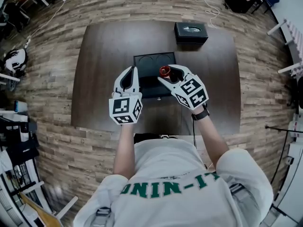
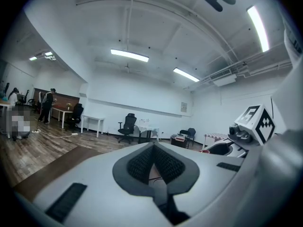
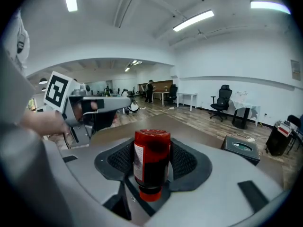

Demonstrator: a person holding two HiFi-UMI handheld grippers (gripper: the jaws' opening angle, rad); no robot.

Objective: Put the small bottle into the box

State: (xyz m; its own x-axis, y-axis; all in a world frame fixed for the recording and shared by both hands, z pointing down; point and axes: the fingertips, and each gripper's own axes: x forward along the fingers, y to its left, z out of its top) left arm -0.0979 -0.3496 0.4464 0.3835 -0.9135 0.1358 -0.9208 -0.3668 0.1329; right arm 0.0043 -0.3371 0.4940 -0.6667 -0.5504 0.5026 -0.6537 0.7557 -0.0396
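Found left gripper [image 1: 134, 71] closed on nothing, at the left edge of the open box [image 1: 150, 56]. Found small bottle [image 1: 164, 70] clamped in right gripper [image 1: 166, 74], held over the box, not inside. Judged pickup complete; logged lowering and release as outstanding.

A dark brown table [image 1: 104, 89] stands on a plank floor [image 1: 52, 46]. Two things lie on it. A flat black box [image 1: 149, 63] sits mid-table, its left edge under the fingertips of the left gripper [image 1: 131, 70], its right part under those of the right gripper [image 1: 166, 73]. A smaller black box [image 1: 191, 32] with an oval top opening lies well beyond the right fingers, at the far edge.
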